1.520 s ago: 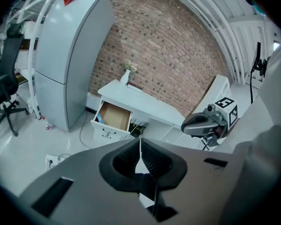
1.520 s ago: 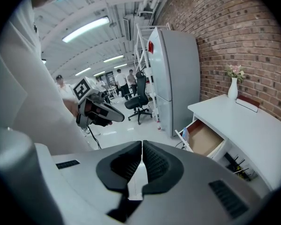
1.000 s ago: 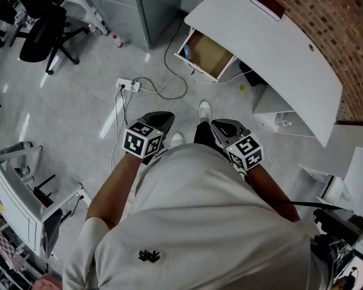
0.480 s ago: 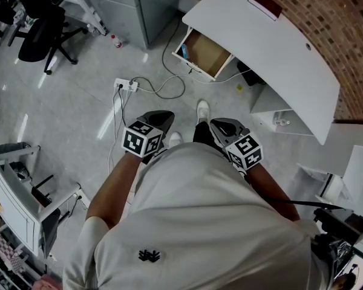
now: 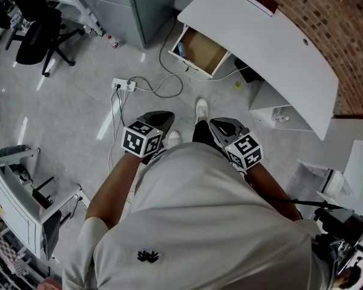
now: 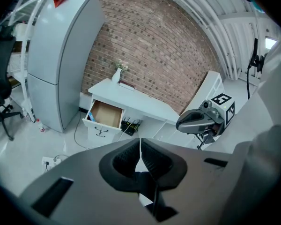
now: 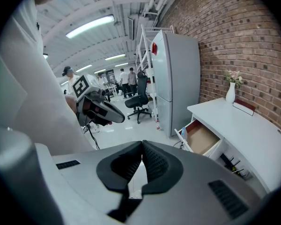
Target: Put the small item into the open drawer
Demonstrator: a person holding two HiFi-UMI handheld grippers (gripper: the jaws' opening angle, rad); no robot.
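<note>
1. Cable [image 5: 168, 90] trailed in loops over the grey floor [image 5: 78, 101] from a white power strip [image 5: 126, 85] towards the desk. It lay between the person's white shoes [image 5: 202, 109] and the drawer.
2. A black office chair [image 5: 36, 38] stood well off to the left. A tall grey fridge [image 5: 142, 5] stood near the desk's left end, close to the drawer.
3. The white desk [image 5: 278, 53] sat against a brick wall [image 5: 345, 35]. A white vase [image 7: 230, 93] and a dark red book [image 5: 260, 0] rested on its top.
4. The drawer [image 5: 204, 52] at the desk's left end stood pulled out, its brown bottom mostly bare.
5. A small blue item [image 5: 179, 48] lay inside the drawer, tucked into one corner. It was the only thing seen in there.
6. The left gripper [image 6: 140, 149] was held close to the person's waist, with its jaws pressed together and nothing between them.
7. The right gripper [image 7: 141, 161] was held the same way on the other side, its jaws also closed on nothing. Both grippers were well apart from the drawer.
</note>
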